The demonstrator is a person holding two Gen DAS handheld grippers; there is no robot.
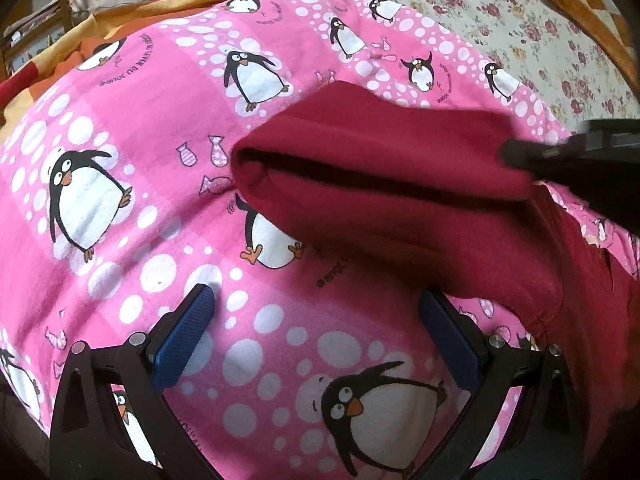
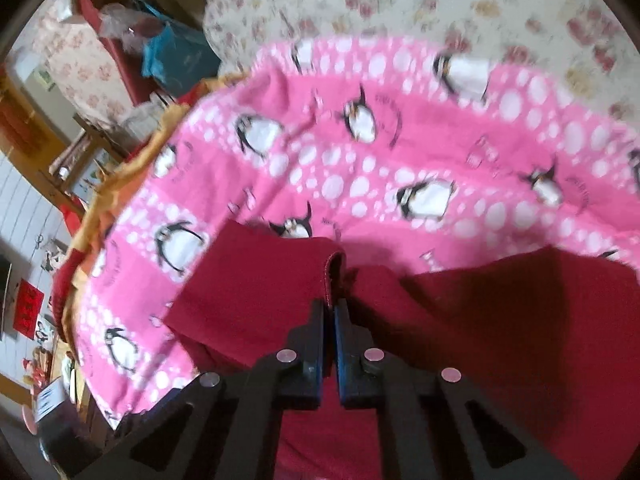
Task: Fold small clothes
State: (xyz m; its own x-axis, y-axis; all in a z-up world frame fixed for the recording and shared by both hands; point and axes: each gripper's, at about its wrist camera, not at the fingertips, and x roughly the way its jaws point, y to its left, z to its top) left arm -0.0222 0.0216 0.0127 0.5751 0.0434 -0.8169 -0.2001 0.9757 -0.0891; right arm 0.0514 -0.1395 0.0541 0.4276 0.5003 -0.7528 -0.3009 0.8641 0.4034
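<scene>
Left gripper [image 1: 316, 312]: blue pads [image 1: 182, 338] spread wide, nothing between them, hovering over the pink penguin blanket [image 1: 120, 200]. Right-side pad sits just beside the near edge of the dark red garment [image 1: 400, 208], contact unclear.

Right gripper [image 2: 329, 306]: jaws nearly together, pinching a stitched hem edge of the dark red garment [image 2: 248, 300]. Hem stands up between the fingertips. In the left wrist view the same gripper [image 1: 520, 152] shows as a blurred dark shape at the garment's right end, holding the top layer up off the lower layer, a dark gap visible between the two.

Garment location: lying on the penguin blanket, toward its near-right part. One folded flap is raised, the rest trails flat to the right and toward the camera. Right wrist view shows more red cloth spread to the right of the gripper and under it.

Beyond the blanket's far edge: floral bedsheet [image 1: 480, 12]. Orange-yellow cloth [image 1: 100, 24] runs along the blanket's far-left edge. Right wrist view is motion-blurred; room clutter left of the blanket, details not readable.
</scene>
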